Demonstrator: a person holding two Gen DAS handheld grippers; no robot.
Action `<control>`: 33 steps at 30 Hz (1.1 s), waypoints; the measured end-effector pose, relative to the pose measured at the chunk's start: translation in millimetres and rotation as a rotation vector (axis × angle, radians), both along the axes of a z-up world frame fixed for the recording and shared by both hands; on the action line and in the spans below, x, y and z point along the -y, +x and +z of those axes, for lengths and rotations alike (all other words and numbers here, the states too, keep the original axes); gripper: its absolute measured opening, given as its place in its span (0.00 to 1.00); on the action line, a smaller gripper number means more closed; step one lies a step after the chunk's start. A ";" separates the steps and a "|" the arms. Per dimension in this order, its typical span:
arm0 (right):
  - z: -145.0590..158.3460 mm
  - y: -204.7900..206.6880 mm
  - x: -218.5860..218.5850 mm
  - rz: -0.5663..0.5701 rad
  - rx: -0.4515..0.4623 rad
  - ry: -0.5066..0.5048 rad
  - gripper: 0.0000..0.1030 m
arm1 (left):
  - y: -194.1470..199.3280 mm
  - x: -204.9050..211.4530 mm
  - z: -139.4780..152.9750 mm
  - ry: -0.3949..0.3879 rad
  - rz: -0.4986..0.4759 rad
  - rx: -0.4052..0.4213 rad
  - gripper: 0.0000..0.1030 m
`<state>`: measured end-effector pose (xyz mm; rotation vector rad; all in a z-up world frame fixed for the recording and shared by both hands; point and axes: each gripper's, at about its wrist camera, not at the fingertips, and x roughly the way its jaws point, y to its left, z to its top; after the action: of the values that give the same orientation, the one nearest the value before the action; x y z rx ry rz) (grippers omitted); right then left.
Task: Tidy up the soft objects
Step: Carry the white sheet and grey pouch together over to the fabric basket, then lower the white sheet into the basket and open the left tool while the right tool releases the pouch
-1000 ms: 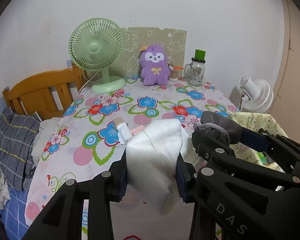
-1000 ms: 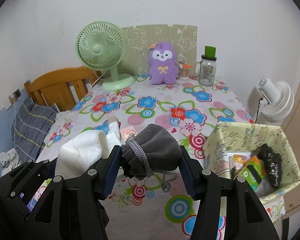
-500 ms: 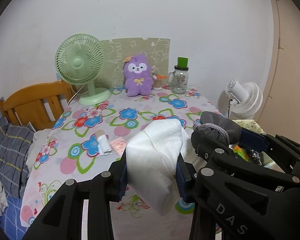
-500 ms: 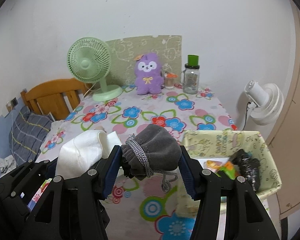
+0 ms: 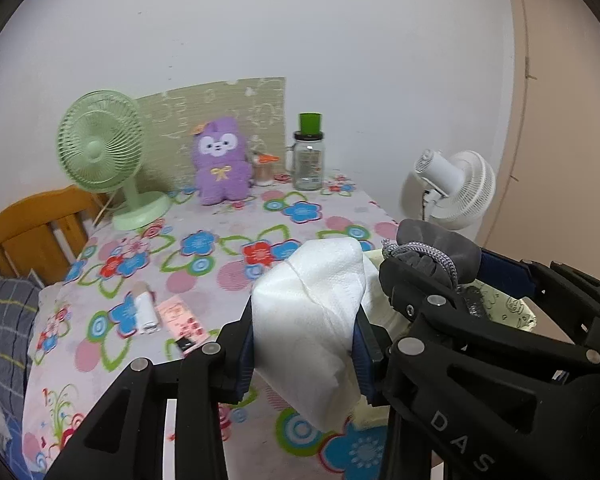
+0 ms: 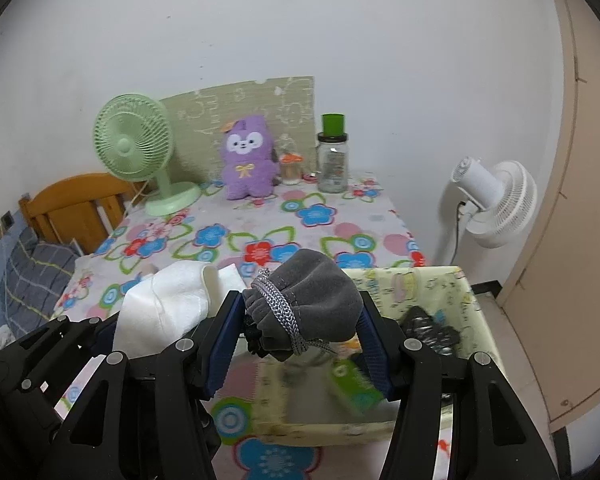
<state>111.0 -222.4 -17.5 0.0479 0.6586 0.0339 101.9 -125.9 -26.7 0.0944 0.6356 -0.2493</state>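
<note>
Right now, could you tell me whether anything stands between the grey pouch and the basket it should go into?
Nothing visible does: the right gripper holds the grey pouch above the open basket, which already holds some items.

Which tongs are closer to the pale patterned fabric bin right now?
Right tongs, holding a grey drawstring pouch over the bin; left tongs sit beside it.

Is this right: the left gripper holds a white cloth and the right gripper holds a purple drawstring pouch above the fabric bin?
Not quite. The drawstring pouch in the right gripper is grey, not purple, as the right wrist view shows; the only purple thing is the plush toy at the back. The rest stands: the left gripper holds the white cloth, and the pouch is above the fabric bin.
</note>
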 end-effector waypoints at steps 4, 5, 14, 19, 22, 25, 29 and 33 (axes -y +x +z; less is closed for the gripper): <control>-3.7 4.7 17.6 -0.026 -0.008 0.001 0.58 | 8.1 18.0 -4.0 0.003 -0.029 -0.011 0.41; -4.7 5.5 21.2 -0.032 -0.010 0.001 0.58 | 9.6 21.3 -4.9 0.004 -0.035 -0.013 0.41; -17.8 15.5 54.6 -0.086 -0.032 0.010 0.58 | 28.1 54.1 -19.1 0.016 -0.090 -0.049 0.42; -29.6 22.5 70.4 -0.113 -0.061 0.027 0.58 | 37.7 69.2 -29.6 0.029 -0.117 -0.081 0.48; -34.9 26.1 76.9 -0.124 -0.074 0.030 0.58 | 43.3 76.7 -34.8 0.030 -0.132 -0.099 0.60; -38.1 29.2 82.8 -0.130 -0.081 0.036 0.58 | 45.8 82.7 -36.4 0.037 -0.138 -0.107 0.78; -41.7 35.1 87.3 -0.141 -0.088 0.034 0.58 | 48.0 89.0 -38.6 0.057 -0.149 -0.109 0.88; -45.4 41.1 89.5 -0.140 -0.099 0.047 0.58 | 54.1 89.9 -41.8 0.080 -0.132 -0.116 0.94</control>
<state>152.1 -311.9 -62.8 0.1412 0.7525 -0.0888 156.1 -215.8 -68.5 0.2006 0.7558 -0.3587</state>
